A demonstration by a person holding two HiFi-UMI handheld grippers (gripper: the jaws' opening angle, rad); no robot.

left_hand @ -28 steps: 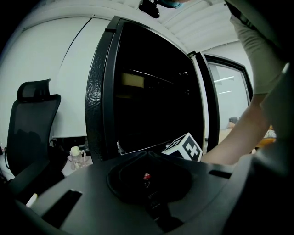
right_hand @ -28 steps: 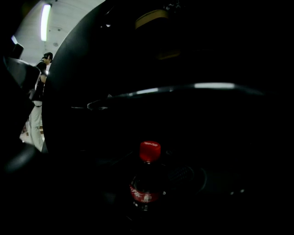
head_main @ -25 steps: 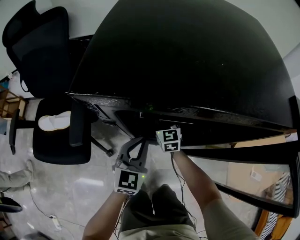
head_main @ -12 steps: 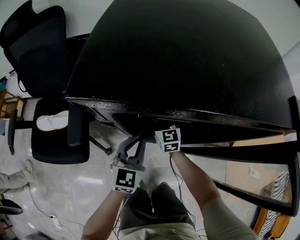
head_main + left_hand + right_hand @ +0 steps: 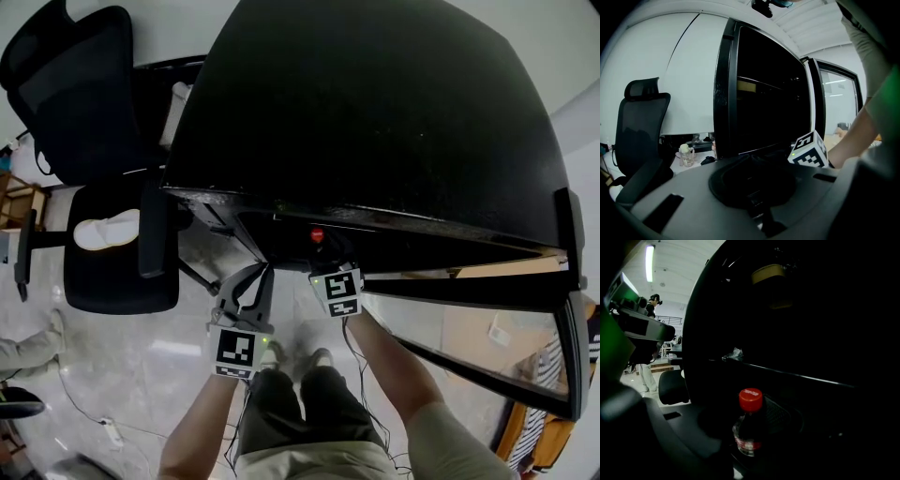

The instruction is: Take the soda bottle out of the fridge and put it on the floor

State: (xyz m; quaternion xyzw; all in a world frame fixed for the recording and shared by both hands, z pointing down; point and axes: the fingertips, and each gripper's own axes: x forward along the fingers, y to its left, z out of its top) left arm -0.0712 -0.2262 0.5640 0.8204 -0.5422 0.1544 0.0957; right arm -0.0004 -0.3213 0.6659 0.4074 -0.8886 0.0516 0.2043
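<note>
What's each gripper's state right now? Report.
Left gripper: holds nothing; open or shut cannot be told.
Right gripper: jaws just closed further, shut on the soda bottle.

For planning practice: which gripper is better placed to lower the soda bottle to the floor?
Right gripper: its jaws have just been closing on the soda bottle; the left gripper is empty.

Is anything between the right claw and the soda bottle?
Nothing: in the right gripper view the soda bottle stands between the right claw's jaws, which have just been closing and now grip it.
</note>
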